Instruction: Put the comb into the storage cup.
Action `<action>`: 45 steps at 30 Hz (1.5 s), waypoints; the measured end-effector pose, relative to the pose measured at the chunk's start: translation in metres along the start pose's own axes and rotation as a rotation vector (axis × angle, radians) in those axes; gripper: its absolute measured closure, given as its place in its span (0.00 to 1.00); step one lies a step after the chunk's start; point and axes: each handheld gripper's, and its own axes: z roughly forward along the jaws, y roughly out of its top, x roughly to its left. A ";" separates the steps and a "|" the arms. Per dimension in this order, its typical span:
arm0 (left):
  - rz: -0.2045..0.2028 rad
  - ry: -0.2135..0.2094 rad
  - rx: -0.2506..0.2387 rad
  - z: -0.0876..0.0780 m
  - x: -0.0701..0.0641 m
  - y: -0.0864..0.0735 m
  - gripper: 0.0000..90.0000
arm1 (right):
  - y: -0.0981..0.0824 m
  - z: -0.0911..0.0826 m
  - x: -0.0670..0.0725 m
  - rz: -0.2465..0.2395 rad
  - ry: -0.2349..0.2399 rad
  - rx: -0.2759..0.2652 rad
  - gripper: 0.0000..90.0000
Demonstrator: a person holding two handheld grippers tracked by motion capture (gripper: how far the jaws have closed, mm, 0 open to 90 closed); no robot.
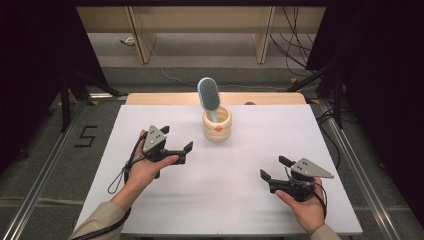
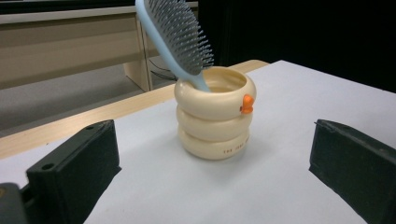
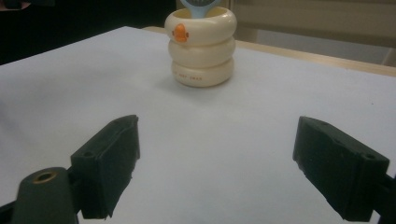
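Both my left gripper (image 1: 176,142) and right gripper (image 1: 272,169) are spread and empty. The hairbrush (image 2: 177,35) leans in the ringed cup (image 2: 215,114) just ahead of my left gripper; a careless tug could topple the cup onto the tabletop (image 1: 230,200).

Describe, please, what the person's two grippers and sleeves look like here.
Both the left gripper and the right gripper are black, each with two blocky jaws and a grey three-cornered plate on top. The jaw blocks have small round holes. A black cable trails from each, the left one looping beside the wrist. The sleeves are beige.
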 end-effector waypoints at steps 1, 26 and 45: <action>-0.003 0.003 0.002 -0.001 0.001 -0.002 0.01 | 0.000 0.000 0.000 -0.001 -0.002 0.003 0.18; 0.000 0.044 0.003 -0.034 0.013 -0.031 0.02 | 0.001 -0.002 -0.003 -0.002 -0.008 -0.004 0.18; 0.023 0.018 0.010 -0.052 0.013 -0.044 0.03 | 0.002 -0.009 -0.007 -0.007 -0.018 -0.011 0.18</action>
